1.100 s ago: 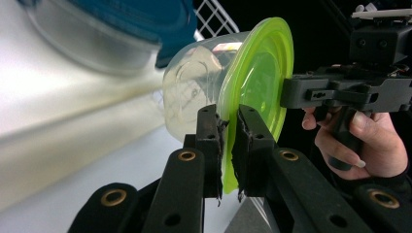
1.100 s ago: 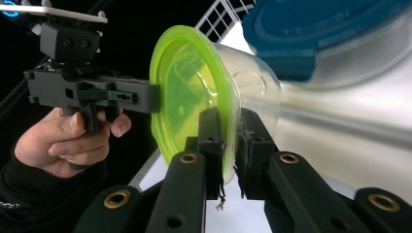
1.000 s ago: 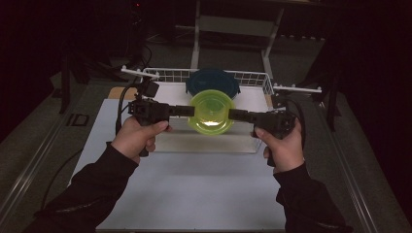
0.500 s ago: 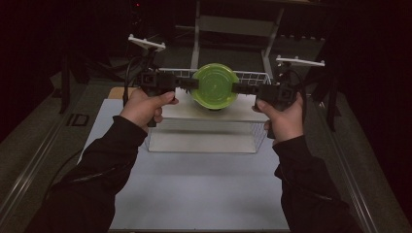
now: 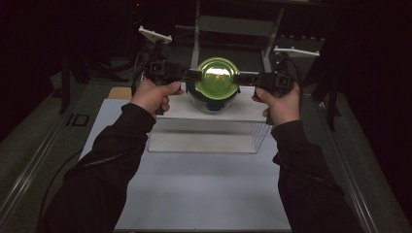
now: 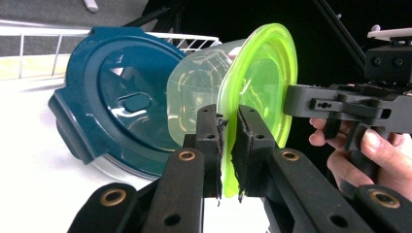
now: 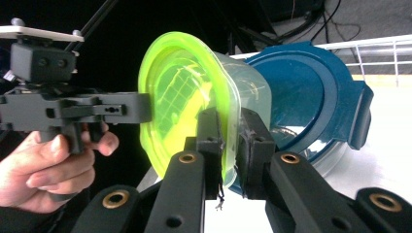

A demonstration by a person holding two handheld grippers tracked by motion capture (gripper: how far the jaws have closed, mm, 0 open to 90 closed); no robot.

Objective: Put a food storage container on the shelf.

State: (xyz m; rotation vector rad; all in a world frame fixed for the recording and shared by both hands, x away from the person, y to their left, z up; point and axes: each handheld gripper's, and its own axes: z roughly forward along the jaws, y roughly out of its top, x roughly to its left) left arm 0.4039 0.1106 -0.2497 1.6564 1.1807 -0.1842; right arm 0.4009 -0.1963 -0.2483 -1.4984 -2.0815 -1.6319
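Note:
A clear tub with a lime-green lid (image 5: 216,76) hangs in the air between my two grippers. My left gripper (image 5: 193,75) is shut on the lid's rim from the left, and my right gripper (image 5: 241,76) is shut on the rim from the right. In the left gripper view the jaws (image 6: 228,119) pinch the edge of the green lid (image 6: 257,77). In the right gripper view the right gripper (image 7: 229,121) clamps the opposite edge of the green lid (image 7: 180,97). Just below and behind sits a clear bowl with a dark teal lid (image 5: 214,102) (image 6: 126,102) (image 7: 311,102).
The teal-lidded bowl rests on a white raised platform (image 5: 175,112) at the far side of the white table mat (image 5: 194,189). A white wire basket rail (image 6: 189,39) (image 7: 379,48) runs behind it. Dark stands and cables surround the table's back.
Both hands have carried the green-lidded tub up and away from the person. It was in front of the teal-lidded bowl and now hangs right above it.

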